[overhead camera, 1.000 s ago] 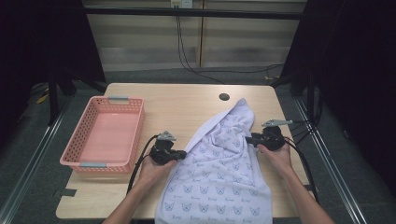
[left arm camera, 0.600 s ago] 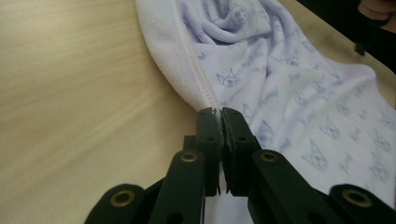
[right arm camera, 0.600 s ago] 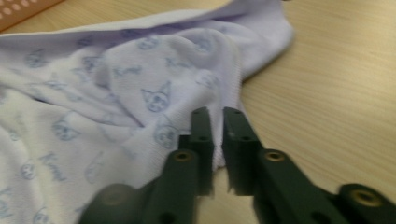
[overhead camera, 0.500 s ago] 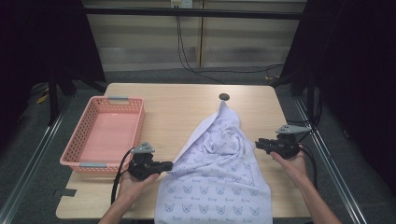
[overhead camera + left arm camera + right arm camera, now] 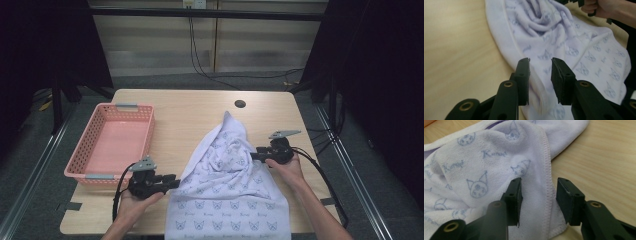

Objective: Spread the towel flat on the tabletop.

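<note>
High view: white terry towel with pale blue cat-face print [image 5: 227,195] lies rumpled on the light wooden surface [image 5: 190,112], its near end hanging over the front edge; pink plastic basket [image 5: 112,145] well left. Left gripper view: left hand-held gripper [image 5: 540,66] jaws apart, straddling the towel's left hem. Right gripper view: right hand-held gripper [image 5: 539,187] jaws apart around the stitched right hem fold.

Both forearms reach forward; the left gripper [image 5: 172,182] and right gripper [image 5: 254,155] have their jaws parted.
</note>
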`<state>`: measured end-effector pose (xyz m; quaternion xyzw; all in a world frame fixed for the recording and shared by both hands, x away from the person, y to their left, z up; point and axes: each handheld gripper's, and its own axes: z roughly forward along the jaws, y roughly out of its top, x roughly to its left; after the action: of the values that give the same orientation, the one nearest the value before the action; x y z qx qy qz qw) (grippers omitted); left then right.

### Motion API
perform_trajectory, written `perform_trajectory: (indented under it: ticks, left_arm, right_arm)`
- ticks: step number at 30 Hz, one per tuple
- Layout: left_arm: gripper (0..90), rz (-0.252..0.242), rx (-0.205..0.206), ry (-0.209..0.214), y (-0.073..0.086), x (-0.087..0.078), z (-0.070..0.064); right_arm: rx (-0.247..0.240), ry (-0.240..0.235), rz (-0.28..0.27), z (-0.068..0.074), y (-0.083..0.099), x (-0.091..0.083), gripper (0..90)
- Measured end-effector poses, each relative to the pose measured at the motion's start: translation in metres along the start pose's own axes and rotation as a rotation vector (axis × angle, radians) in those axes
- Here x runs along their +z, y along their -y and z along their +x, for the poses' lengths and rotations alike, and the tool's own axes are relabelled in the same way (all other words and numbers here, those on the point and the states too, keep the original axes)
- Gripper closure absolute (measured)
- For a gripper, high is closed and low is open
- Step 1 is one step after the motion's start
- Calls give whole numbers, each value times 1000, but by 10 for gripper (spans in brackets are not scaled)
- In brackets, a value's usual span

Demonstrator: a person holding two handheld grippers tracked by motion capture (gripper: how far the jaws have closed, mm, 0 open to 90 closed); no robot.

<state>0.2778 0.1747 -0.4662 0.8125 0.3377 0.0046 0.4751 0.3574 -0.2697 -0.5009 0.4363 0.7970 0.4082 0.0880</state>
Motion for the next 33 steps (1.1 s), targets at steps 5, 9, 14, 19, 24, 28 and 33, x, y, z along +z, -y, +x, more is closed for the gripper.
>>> perform_trajectory:
  ticks: [5, 9, 14, 19, 24, 28, 33]
  left_arm:
    - [660, 48, 36, 8, -28, 54, 13]
    - [669, 116, 37, -10, -30, 76, 20]
    - [691, 167, 64, -61, -21, 76, 21]
    - [734, 199, 60, -41, 0, 49, 11]
    - [761, 270, 56, 26, 18, 29, -16]
    - [762, 300, 33, 94, 27, 19, -26]
    - [708, 223, 46, 108, 18, 26, -17]
  right_arm:
    - [-19, -34, -8, 6, 0, -6, 893]
    - [-15, -3, -97, 12, -4, -43, 896]
    - [-17, 4, -156, 18, 13, -99, 897]
    - [-8, 36, -70, 31, 62, -131, 897]
    - [-23, 6, 2, 51, 95, -144, 896]
    - [-43, -15, 38, 61, 101, -143, 805]
    - [-60, 13, -55, 55, 74, -141, 663]
